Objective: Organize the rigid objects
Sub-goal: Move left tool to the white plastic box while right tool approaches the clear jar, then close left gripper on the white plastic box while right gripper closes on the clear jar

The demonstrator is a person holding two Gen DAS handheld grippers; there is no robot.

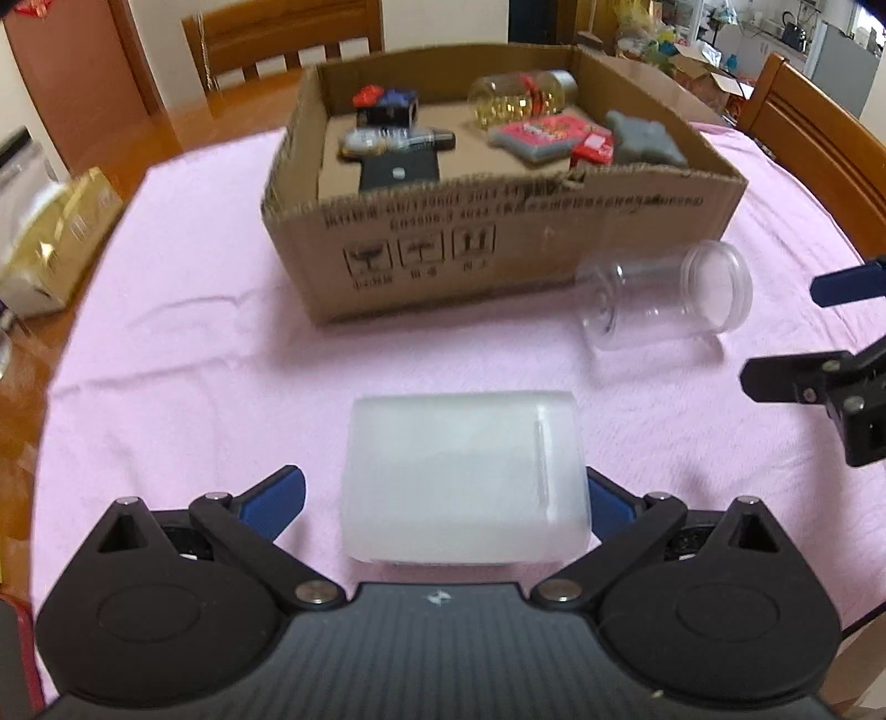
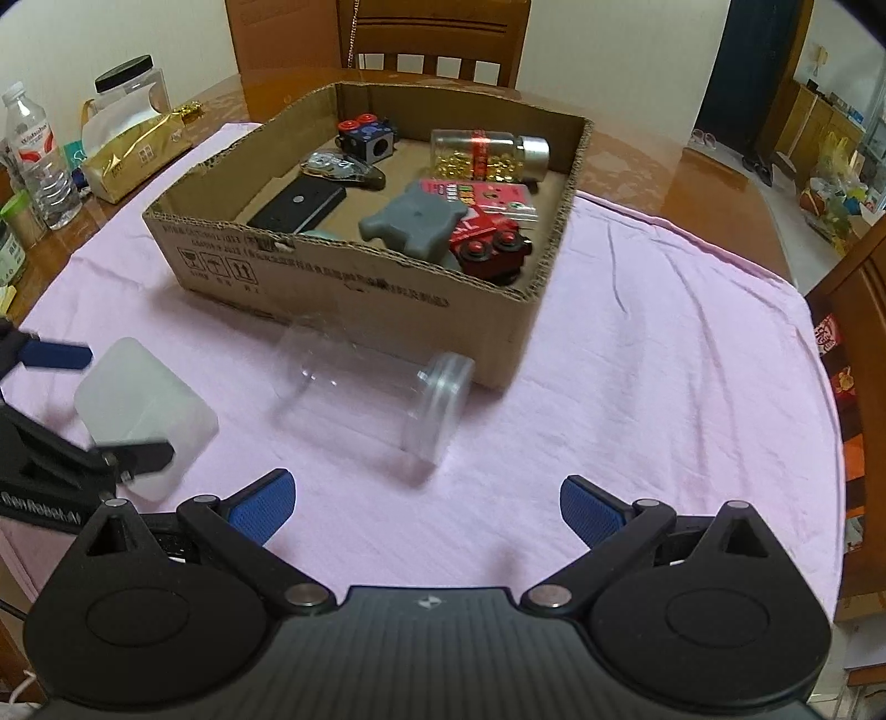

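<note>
A translucent white plastic box rests on the pink cloth between the fingers of my left gripper, which is open; a gap shows at the left finger. The right wrist view shows the same white box and left gripper from the side. A clear empty jar lies on its side against the cardboard box. My right gripper is open and empty, just short of the jar. The cardboard box holds several small items, among them a bottle of gold beads.
A gold tissue pack and a water bottle stand on the bare wood left of the pink cloth. Wooden chairs ring the table. Pink cloth right of the cardboard box is bare.
</note>
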